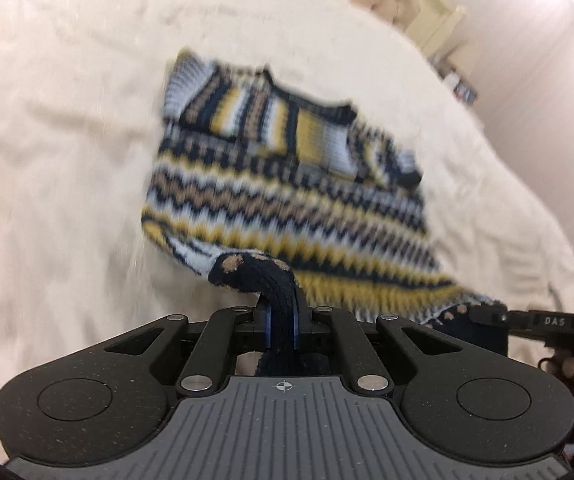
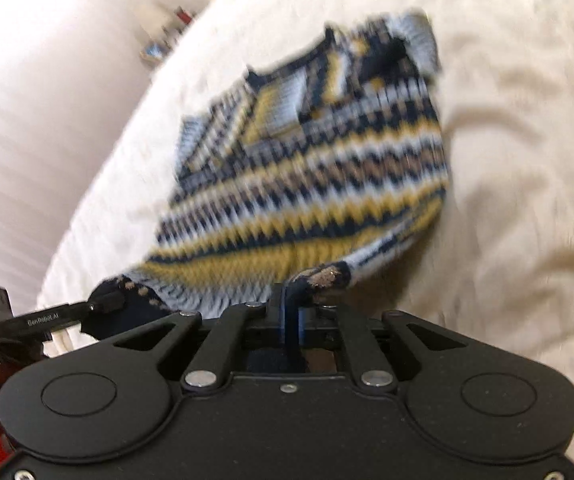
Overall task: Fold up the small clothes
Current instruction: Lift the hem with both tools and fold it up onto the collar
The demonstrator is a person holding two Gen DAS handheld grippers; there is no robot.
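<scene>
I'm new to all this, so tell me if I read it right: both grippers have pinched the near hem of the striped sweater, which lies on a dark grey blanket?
Not quite. The blanket is cream, not dark grey, as the left wrist view shows. The rest holds: the left gripper and the right gripper are both shut on the near hem of the striped sweater.

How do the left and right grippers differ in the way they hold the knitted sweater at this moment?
The left gripper pinches the sweater's dark hem at its left corner; the right gripper pinches the opposite hem corner. A thick fold fills the left gripper's jaws, whereas only a thin edge sits in the right's. Both are shut on the hem, with the sweater spread between them over the cream bedding.
</scene>
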